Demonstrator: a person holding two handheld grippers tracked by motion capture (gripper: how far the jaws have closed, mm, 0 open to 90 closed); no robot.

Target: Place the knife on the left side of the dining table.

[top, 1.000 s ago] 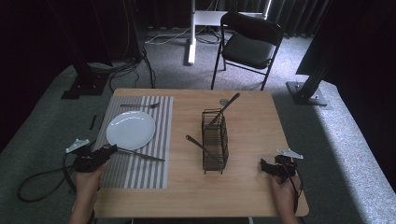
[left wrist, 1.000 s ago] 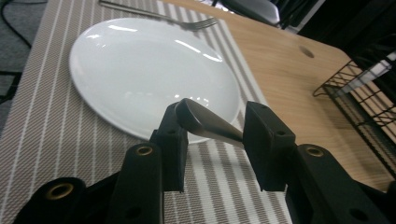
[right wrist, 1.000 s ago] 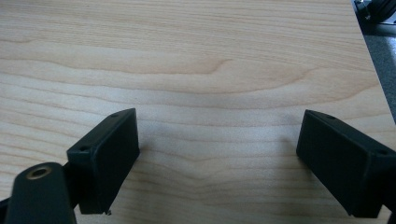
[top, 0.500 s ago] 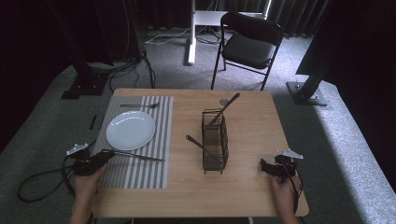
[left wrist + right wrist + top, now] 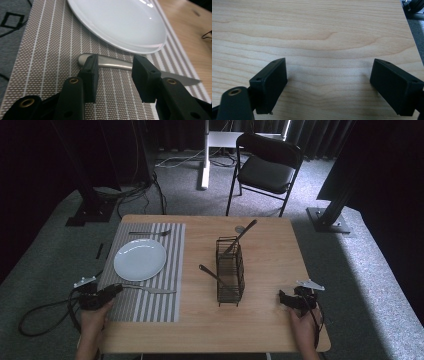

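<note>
Left gripper [image 5: 115, 75], jaws apart and just opening, straddles the silver metal table knife [image 5: 110, 63] on the striped placemat [image 5: 45, 50] (right gripper [image 5: 328, 87] spread wide).

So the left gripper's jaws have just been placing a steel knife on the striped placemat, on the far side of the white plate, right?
Not the far side. The high view shows the steel knife lying on the striped placemat on the near side of the round white plate, toward the person. The left gripper is open, its jaws straddling the handle; they have just been opening.
</note>
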